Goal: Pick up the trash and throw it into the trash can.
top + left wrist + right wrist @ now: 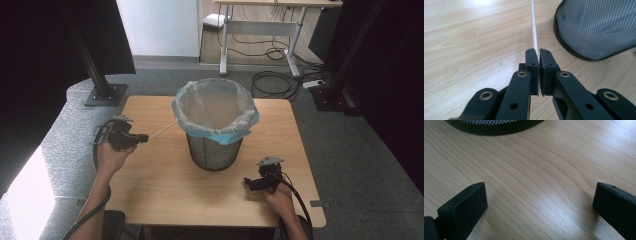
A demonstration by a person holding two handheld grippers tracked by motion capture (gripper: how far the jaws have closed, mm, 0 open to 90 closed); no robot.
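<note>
A thin pale wooden stick (163,130) juts from my left gripper (144,137) toward the mesh bin (214,150). In the left gripper view the stick (534,30) runs straight up from between the black jaws of that gripper (538,53), which are shut on its near end. The hand holds it above the table's left side, left of the bin (596,27). The bin is a black mesh basket lined with a blue-rimmed clear bag (216,107). My right gripper (248,183) rests low near the table's front right; its jaws stand wide open over bare wood (539,195).
The wooden table (165,190) ends close behind both hands. Grey carpet surrounds it. A black stand base (105,94) sits off the back left corner, and cables and a white desk frame (260,30) lie beyond. The bin's base rim (494,126) lies just ahead of the right gripper.
</note>
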